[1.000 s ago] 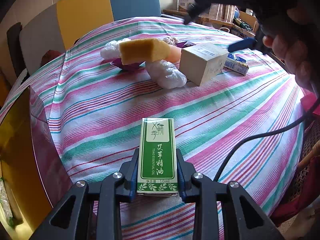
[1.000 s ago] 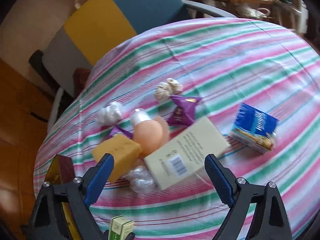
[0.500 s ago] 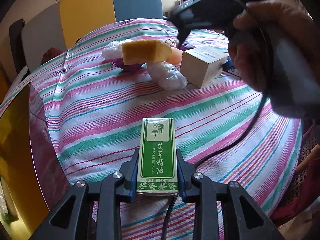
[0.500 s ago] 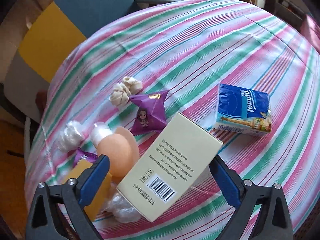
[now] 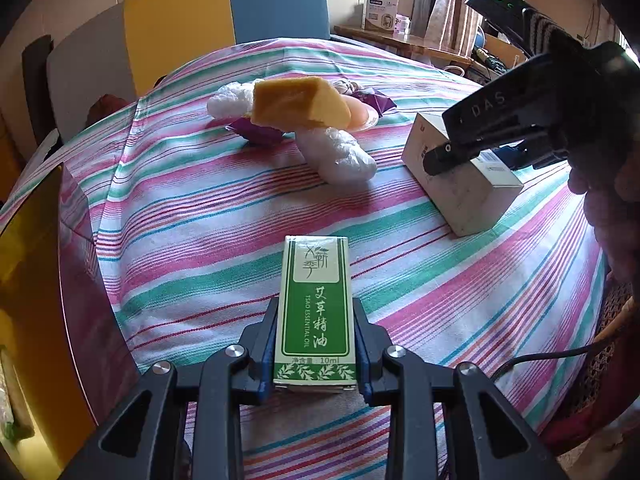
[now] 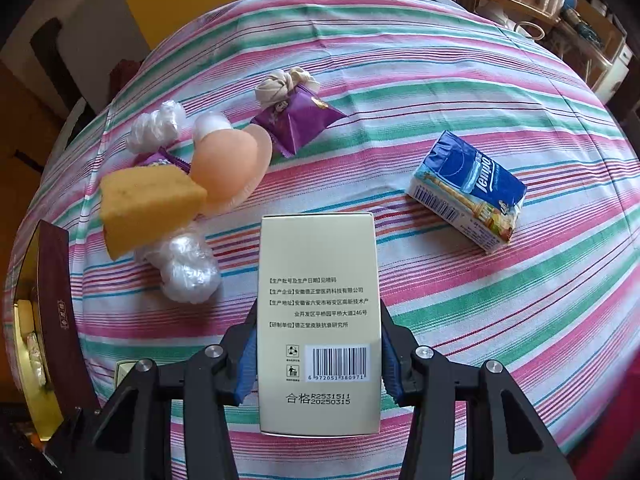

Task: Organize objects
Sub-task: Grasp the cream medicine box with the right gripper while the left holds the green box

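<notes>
My left gripper is shut on a green essential oil box, held low over the striped tablecloth. My right gripper is shut on a cream carton with a barcode; in the left wrist view that carton sits at the right with the right gripper on it. A yellow sponge, a peach puff, crumpled plastic, purple snack packets and a blue tissue pack lie on the table.
An open box with a gold inside and a dark red wall stands at the table's left edge; it also shows in the left wrist view. Chairs stand behind the table. A cable hangs at the right.
My right gripper came down over the cream carton and closed its jaws on it. My left gripper stayed still with the green box.
</notes>
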Demonstrator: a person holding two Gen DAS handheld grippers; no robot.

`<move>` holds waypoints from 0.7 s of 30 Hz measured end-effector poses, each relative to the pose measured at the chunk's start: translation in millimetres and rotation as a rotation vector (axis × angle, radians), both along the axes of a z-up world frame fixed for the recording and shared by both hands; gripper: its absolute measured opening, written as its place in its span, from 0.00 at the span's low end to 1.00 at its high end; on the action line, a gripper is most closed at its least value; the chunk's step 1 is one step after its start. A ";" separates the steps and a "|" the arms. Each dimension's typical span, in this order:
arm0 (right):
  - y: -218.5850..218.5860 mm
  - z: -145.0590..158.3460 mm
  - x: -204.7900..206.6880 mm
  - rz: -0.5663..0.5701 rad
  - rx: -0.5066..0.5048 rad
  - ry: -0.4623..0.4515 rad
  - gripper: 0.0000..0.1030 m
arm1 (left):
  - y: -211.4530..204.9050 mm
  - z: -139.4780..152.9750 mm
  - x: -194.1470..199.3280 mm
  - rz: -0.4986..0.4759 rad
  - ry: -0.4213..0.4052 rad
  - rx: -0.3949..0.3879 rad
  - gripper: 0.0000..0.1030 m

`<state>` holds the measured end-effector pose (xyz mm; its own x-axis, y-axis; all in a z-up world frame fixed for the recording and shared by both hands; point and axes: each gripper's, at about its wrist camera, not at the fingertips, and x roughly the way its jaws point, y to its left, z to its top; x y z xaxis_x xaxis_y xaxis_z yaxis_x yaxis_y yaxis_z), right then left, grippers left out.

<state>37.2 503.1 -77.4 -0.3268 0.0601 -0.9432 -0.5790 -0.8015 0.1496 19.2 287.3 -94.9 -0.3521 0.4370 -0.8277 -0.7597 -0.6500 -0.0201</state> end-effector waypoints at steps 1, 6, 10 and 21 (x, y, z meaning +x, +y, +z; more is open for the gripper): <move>-0.7 -2.2 0.0 0.008 0.002 -0.006 0.49 | 0.6 0.6 0.2 -0.001 0.002 -0.004 0.30; -6.1 -12.9 1.4 0.056 0.023 -0.012 0.49 | -4.4 16.4 1.7 -0.009 0.018 0.029 0.30; -5.1 -12.5 4.9 0.068 0.018 0.005 0.49 | -8.4 38.0 7.7 -0.011 0.053 0.055 0.30; -8.7 -18.9 5.3 0.119 0.082 0.004 0.49 | -51.5 86.6 4.9 0.074 0.073 0.131 0.30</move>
<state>42.5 494.4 -96.3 -0.3397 0.0975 -0.9355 -0.4790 -0.8739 0.0829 24.1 235.9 -8.3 -0.4442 0.5100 -0.7366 -0.7123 -0.6997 -0.0550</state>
